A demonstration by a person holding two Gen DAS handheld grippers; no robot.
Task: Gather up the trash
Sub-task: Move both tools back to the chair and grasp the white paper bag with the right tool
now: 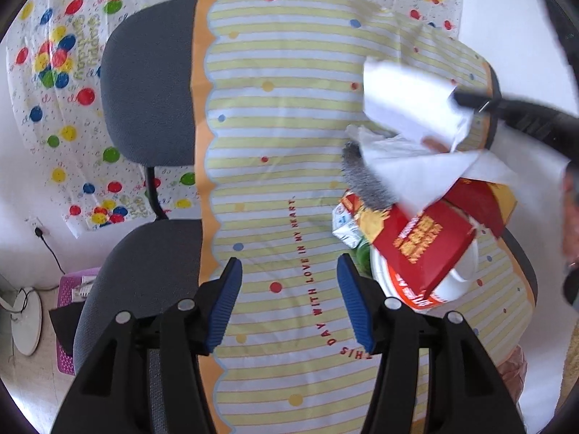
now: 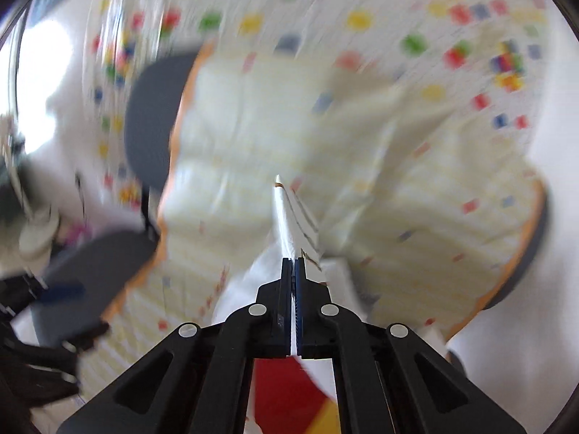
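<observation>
A pile of trash lies on a yellow-striped cloth draped over grey chairs. It includes a red carton, a white paper bowl, a small milk carton and crumpled tissue. My left gripper hangs open over bare cloth left of the pile, with nothing between its blue pads. Above the pile, my right gripper is shut on a white sheet of paper. In the blurred right wrist view the gripper pinches that thin paper edge-on.
A balloon-print sheet covers the wall behind the chairs. On the floor at left stand a purple basket and a white round base. A cable runs from a wall socket. Part of a person shows at the right edge.
</observation>
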